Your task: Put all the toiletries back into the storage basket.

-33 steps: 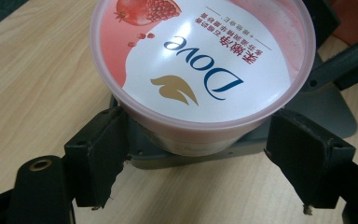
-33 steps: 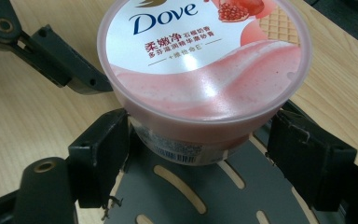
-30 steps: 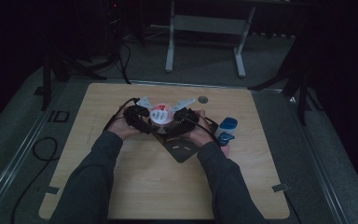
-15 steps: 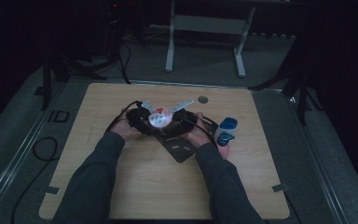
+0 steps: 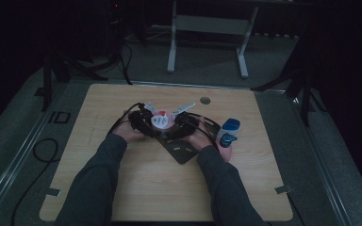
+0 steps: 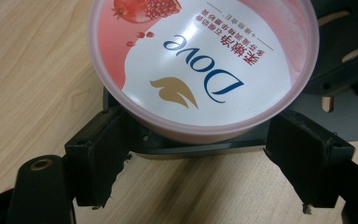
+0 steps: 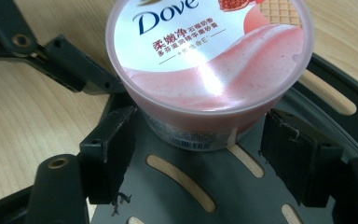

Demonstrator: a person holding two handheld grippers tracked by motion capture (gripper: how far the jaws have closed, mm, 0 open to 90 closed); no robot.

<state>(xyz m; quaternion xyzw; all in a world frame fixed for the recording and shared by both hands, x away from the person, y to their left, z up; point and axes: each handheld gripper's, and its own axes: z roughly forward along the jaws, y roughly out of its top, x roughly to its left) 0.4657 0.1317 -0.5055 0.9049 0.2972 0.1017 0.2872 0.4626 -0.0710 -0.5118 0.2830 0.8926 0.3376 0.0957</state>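
A round Dove tub (image 5: 161, 121) with a pink-and-white lid stands on a black slotted tray (image 5: 185, 151) at the table's middle. My left gripper (image 5: 152, 125) comes at it from the left. In the left gripper view its pads (image 6: 103, 154) sit against the tub (image 6: 200, 60) low on both sides, under the lid's rim. My right gripper (image 5: 174, 124) comes from the right. Its jaws have just been closing, and in the right gripper view the pads (image 7: 112, 154) flank the tub's (image 7: 205, 70) wall with a thin gap on each side.
A blue-capped bottle (image 5: 229, 126) and a second blue item (image 5: 226, 140) stand just right of my right hand. A round cable hole (image 5: 205, 100) lies behind the tub. The black tray (image 7: 200, 186) has long slots. Bare wood spreads in front of the tray.
My right gripper has sunk a little beside the tub, so its jaws now straddle the tub's wall. The left gripper and the tub have hardly moved.
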